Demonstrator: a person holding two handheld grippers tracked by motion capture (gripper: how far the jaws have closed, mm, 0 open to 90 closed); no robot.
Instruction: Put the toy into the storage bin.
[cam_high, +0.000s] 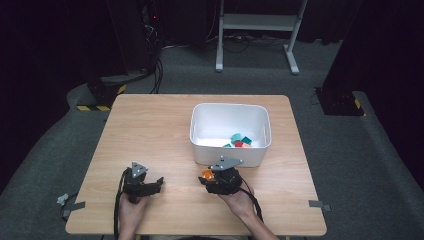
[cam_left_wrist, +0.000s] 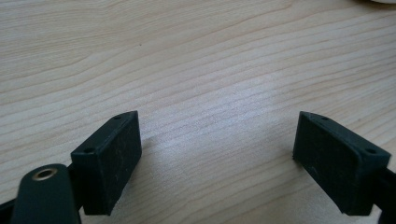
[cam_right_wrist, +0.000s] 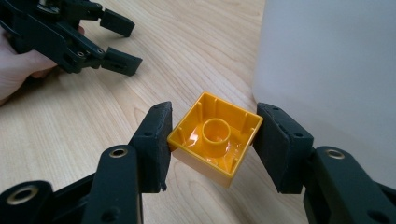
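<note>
White bin (cam_high: 200, 131) holds coloured blocks (cam_high: 239, 140); right hand-held gripper (cam_right_wrist: 212, 140) clamps yellow brick (cam_right_wrist: 215, 136).

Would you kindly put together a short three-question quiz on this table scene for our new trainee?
1. True or false: the right gripper is shut on the orange block.
2. What lies between the jaws of the left gripper? A) a block B) bare wooden table C) a cable
3. Where do the teal and red blocks lie?

Key:
1. True; both pads press its sides, hollow underside facing the camera.
2. B; the jaws stand wide apart over the table.
3. Inside the white bin, beside the right gripper.
</note>
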